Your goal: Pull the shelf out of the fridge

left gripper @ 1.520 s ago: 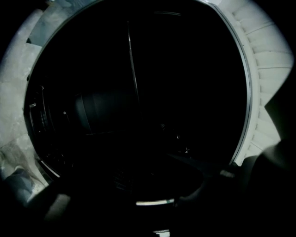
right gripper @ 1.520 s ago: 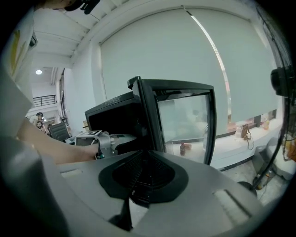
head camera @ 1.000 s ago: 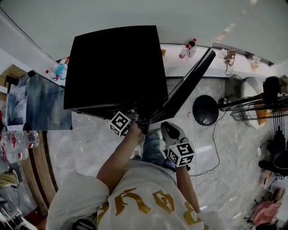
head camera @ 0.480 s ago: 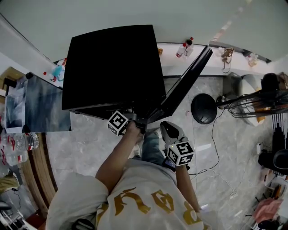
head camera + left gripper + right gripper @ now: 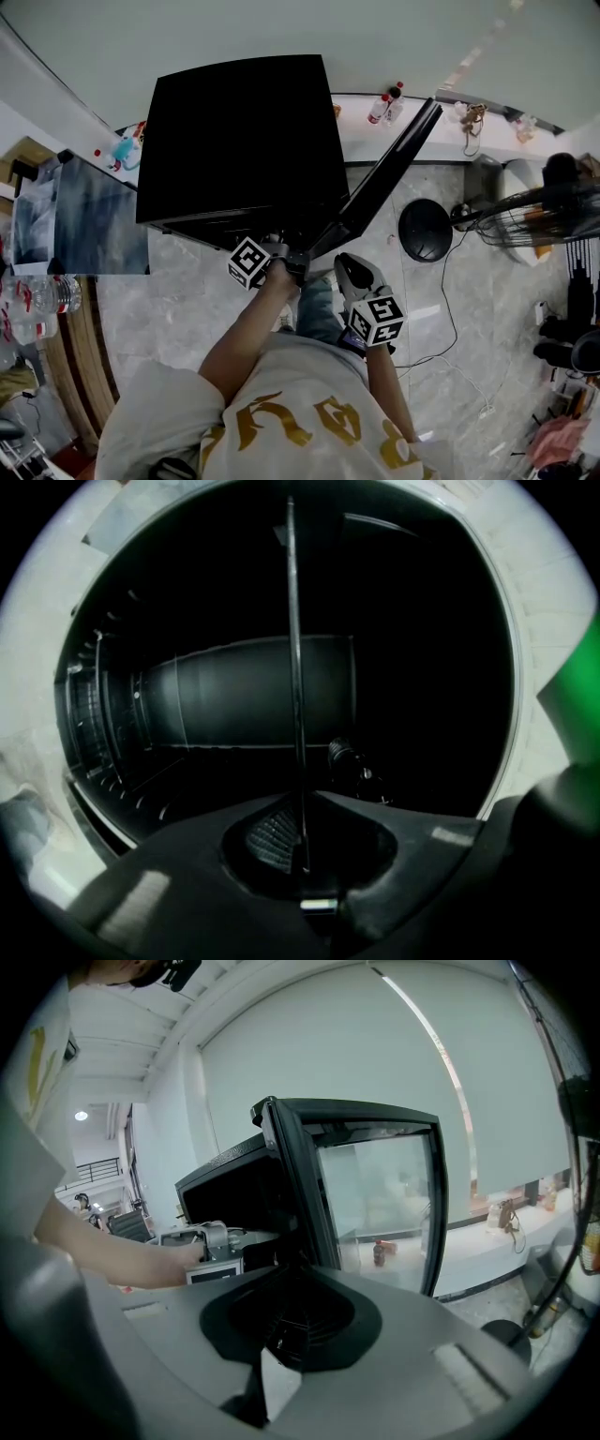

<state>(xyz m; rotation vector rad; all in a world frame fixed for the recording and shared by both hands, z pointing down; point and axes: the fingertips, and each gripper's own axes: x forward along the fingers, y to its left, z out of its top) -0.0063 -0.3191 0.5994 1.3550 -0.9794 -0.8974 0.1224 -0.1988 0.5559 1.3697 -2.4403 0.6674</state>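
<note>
A black fridge (image 5: 239, 141) stands with its glass door (image 5: 380, 183) swung open to the right. My left gripper (image 5: 284, 258) reaches into the fridge's mouth. In the left gripper view the shelf (image 5: 292, 667) shows edge-on as a thin line across the dark interior, and it runs down between the jaws of my left gripper (image 5: 300, 855), which is shut on it. My right gripper (image 5: 349, 267) hangs just right of it, in front of the door's lower edge, shut and holding nothing. The right gripper view shows the fridge (image 5: 234, 1190), the door (image 5: 375, 1204) and the left gripper (image 5: 211, 1241) at the opening.
A glass-topped table (image 5: 84, 220) stands left of the fridge, with water bottles (image 5: 47, 292) below it. A round black fan base (image 5: 427, 230) and a cable (image 5: 450, 309) lie on the marble floor at the right. Bottles (image 5: 386, 105) stand on the window sill behind.
Almost nothing differs. The left gripper stays clamped at the fridge's mouth, the right gripper holds its place, and only the head view shifts slightly.
</note>
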